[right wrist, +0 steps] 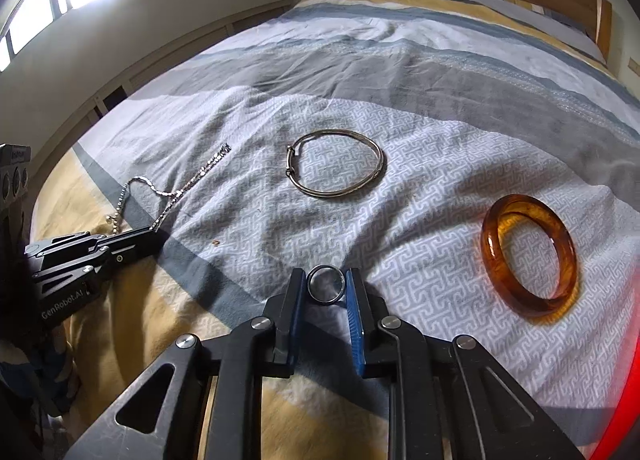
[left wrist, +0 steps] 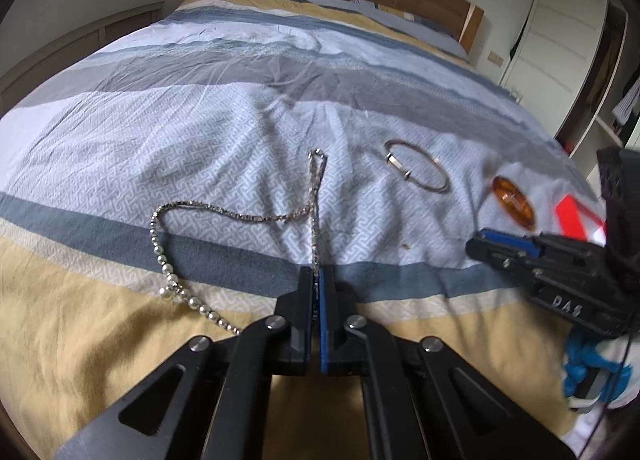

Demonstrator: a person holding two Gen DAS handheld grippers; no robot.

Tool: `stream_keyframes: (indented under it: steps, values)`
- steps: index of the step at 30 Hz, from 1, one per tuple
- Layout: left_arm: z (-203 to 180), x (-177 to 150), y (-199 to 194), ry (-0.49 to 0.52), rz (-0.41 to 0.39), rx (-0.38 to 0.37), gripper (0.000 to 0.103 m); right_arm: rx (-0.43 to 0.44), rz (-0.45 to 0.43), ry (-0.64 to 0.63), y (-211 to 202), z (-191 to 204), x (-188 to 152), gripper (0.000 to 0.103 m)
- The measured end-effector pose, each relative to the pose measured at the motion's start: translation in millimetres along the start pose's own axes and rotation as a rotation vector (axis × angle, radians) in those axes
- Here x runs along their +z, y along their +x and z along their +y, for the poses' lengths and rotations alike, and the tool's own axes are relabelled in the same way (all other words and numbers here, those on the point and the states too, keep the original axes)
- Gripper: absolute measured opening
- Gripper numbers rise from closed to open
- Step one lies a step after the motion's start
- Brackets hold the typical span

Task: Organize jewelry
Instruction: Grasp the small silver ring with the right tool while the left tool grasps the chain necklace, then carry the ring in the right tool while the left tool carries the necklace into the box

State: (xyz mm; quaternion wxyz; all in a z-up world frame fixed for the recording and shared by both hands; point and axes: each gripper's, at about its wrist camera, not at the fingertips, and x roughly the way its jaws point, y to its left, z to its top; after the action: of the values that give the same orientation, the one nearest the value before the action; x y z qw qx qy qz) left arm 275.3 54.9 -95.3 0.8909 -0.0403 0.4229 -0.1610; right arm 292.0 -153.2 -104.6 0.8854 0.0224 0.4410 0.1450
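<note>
I work two hand-held grippers over a striped bedspread (right wrist: 400, 59). My left gripper (left wrist: 316, 274) is pinched fully together on a thin silver chain necklace (left wrist: 224, 211), which runs straight ahead from its tips, doubles back, then trails off to the left and back toward me as a string of pearl-like beads. My right gripper (right wrist: 326, 284) has its pads (right wrist: 353, 300) drawn in against either side of a small silver ring (right wrist: 325, 284), which sits between its tips; whether the ring is lifted clear of the cloth I cannot tell.

Ahead of the right gripper lies a thin silver bangle (right wrist: 338, 163), apart from it. To its right, near, lies an amber bangle (right wrist: 530, 256).

To do this step well, I judge I should raise both hands slowly and straight up. The ring is held only by its rim and could pop out. The necklace will drag and swing, so I should let its loose end come free of the fabric before carrying it anywhere.
</note>
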Motion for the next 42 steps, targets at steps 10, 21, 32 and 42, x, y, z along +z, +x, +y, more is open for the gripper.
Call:
stream_keyframes:
  steps: [10,21,32,42]
  values:
    - [-21.6,-4.9,-51.5,-0.09,-0.037,-0.196,0.002,0.02,-0.058,0.025,-61.8,10.5,-17.3,0.02]
    - [-57.4,-0.2,-131.3,-0.099,-0.133,-0.292,0.002,-0.031,-0.126,0.032,-163.4,17.3,-43.1,0.02]
    - [-116.5,-0.4,-212.1,-0.019,-0.211,-0.369,0.002,-0.085,-0.209,0.056,-255.4,18.8,-77.0,0.02]
    - [-204.7,14.0,-258.4,0.108,-0.251,-0.438,0.002,-0.154,-0.289,0.109,-327.0,-12.7,-113.6,0.02]
